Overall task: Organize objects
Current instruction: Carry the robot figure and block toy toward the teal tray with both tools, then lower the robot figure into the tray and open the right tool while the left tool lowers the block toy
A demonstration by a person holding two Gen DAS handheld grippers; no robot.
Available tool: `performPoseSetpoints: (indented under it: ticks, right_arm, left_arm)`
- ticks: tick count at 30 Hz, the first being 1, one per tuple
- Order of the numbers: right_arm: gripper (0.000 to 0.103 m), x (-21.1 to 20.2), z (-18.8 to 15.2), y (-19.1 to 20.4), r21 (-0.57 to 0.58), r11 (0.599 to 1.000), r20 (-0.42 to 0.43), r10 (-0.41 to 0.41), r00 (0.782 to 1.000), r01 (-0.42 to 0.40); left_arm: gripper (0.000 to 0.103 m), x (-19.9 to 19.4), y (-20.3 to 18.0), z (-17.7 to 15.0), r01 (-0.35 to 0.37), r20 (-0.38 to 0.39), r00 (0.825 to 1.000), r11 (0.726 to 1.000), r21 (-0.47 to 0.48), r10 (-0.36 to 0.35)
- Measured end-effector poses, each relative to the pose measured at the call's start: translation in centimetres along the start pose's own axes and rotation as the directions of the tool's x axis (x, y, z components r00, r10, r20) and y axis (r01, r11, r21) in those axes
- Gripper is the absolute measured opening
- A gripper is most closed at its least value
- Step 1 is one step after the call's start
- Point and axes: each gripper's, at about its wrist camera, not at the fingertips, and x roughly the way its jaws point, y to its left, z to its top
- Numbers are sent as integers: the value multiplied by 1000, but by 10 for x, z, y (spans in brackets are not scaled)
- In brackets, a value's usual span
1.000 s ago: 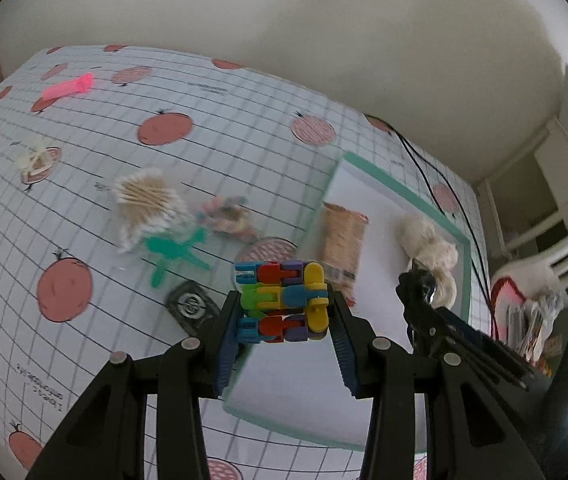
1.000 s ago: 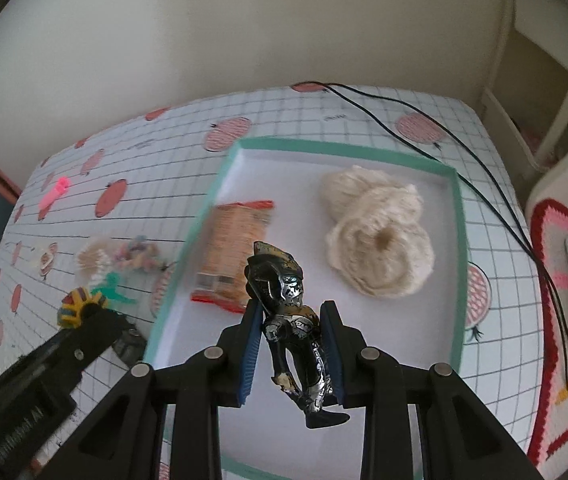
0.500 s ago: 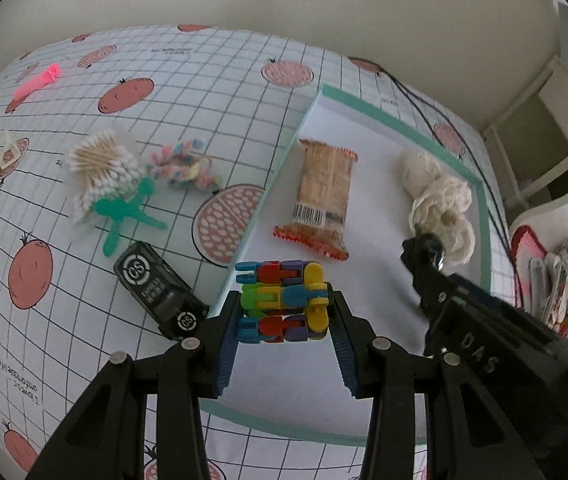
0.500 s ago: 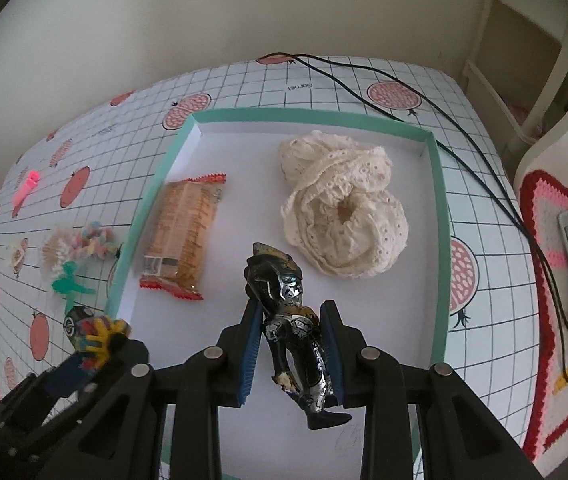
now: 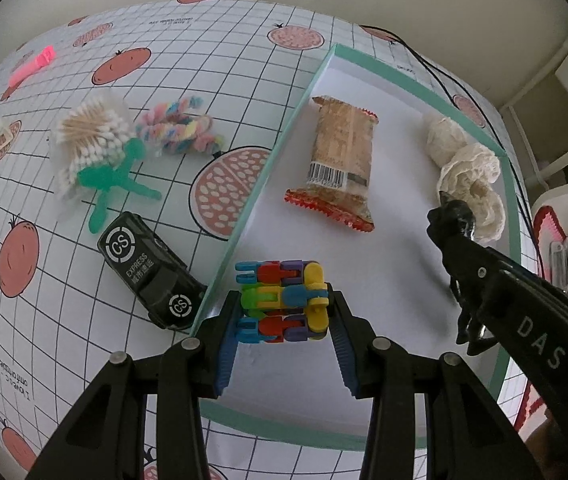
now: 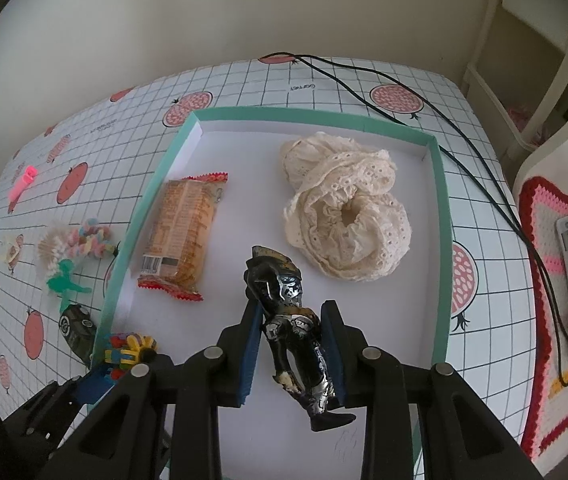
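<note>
We find the left gripper (image 5: 284, 304) clamped on a multicoloured block toy (image 5: 282, 300) above the teal-rimmed tray's (image 6: 442, 216) near-left corner. The right gripper (image 6: 290, 330) clamps a dark armoured figurine (image 6: 292, 320) over the tray's near middle.

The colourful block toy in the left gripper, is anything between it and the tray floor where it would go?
Nothing visible. The colourful block toy hangs over bare white floor near the tray corner; the snack packet and lace scrunchie lie farther back.
</note>
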Motion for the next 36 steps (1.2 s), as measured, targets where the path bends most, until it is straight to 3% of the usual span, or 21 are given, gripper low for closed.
performPoseSetpoints:
  ticks: [20,36]
  right_arm:
    - [36,-1,0,11,-17,999,-43,28,999,-28]
    - [37,-13,3,11,2,1000,0,25,1000,-25]
  left_arm:
    - [50,-3,3,-1,21,-17,1000,1000,-4,-21]
    - [50,-29,6,4,36,33,999,999,-7,-36]
